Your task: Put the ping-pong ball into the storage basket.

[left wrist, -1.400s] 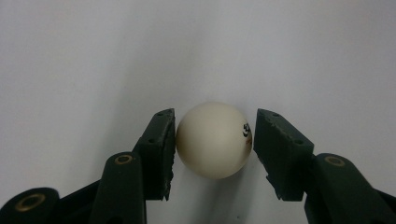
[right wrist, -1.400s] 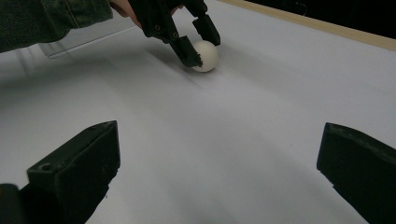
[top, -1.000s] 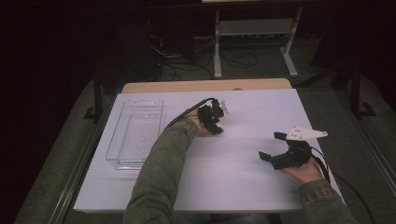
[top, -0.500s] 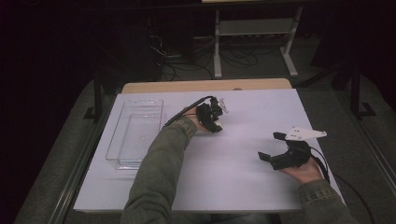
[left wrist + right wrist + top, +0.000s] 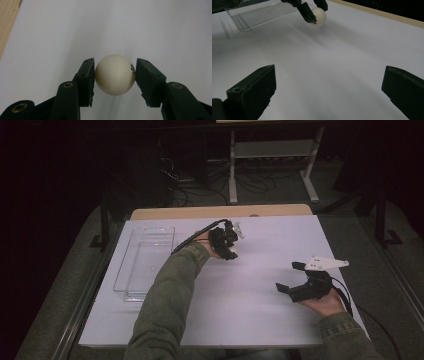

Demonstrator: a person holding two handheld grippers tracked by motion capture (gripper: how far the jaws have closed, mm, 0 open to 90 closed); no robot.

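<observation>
High view: left claw [image 5: 233,240] held over the middle rear of the white desk [image 5: 250,320], clenched on a small white ball [image 5: 238,229] that peeks out at its far side. A clear plastic tray [image 5: 145,262] lies on the desk's left part, beside the green sleeve [image 5: 170,295], apart from the claw. Right claw [image 5: 289,277] sits low at the desk's right side, jaws spread wide with nothing between them, well apart from the ball.

Left gripper view: ball [image 5: 115,74] sits squarely between the two black jaws, both pads pressing its sides; left claw [image 5: 115,75] grasping it. A dark printed mark shows on the ball's right flank, partly covered by the jaw. White desk surface [image 5: 125,25] behind; a strip of bare wood at the upper left corner.

Right gripper view: right claw [image 5: 329,87] released, jaws far apart over bare desk [image 5: 332,75]. Farther off at the top, the left claw [image 5: 314,12] pinches the ball [image 5: 319,16] just above the desk, a soft shadow under it. The tray [image 5: 262,15] lies just beyond, to the left.
</observation>
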